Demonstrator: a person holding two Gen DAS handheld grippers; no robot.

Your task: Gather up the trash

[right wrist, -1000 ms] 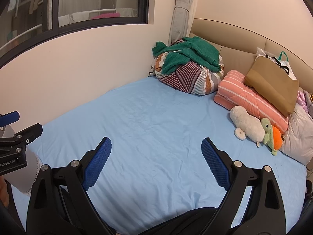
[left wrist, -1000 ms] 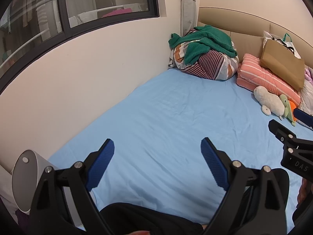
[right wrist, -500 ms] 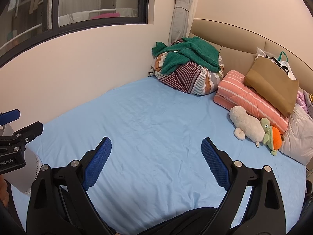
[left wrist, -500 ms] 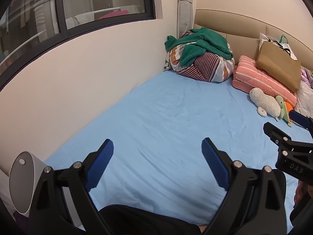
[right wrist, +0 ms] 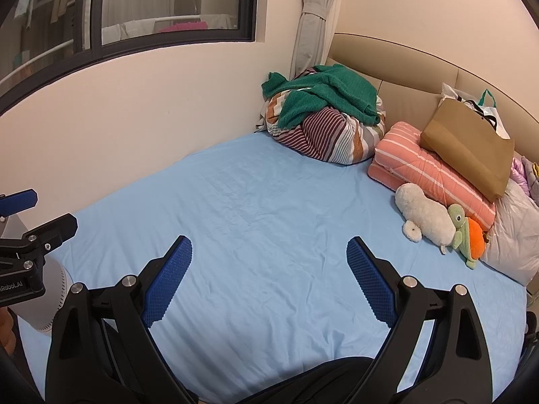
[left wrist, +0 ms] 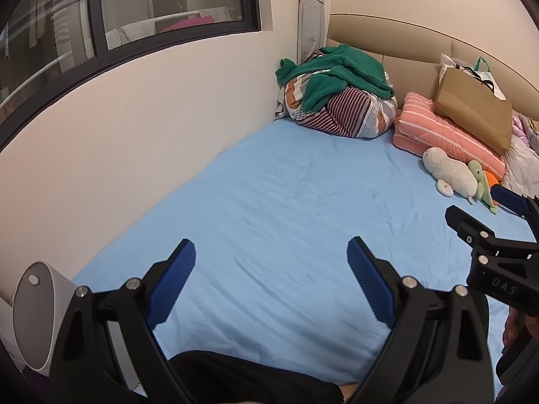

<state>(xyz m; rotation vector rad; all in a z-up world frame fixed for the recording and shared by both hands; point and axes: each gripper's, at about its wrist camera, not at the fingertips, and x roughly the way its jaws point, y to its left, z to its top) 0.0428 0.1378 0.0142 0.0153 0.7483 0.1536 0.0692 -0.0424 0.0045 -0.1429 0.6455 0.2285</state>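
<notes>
My left gripper is open and empty, held above the near end of a bed with a light blue sheet. My right gripper is open and empty too, above the same sheet. Each gripper shows at the edge of the other's view: the right one at the right, the left one at the left. A brown paper bag leans on the headboard with a white plastic bag behind it. No loose trash shows on the sheet.
A bundle of striped bedding with a green blanket sits in the far corner. A pink striped pillow, a white plush and a green-orange plush lie at the right. A white round device stands at the lower left by the wall.
The left gripper's view has swung slightly right and forward; the bedding and bag sit further left in it. The right gripper has stayed almost still. Both grippers stay open.
</notes>
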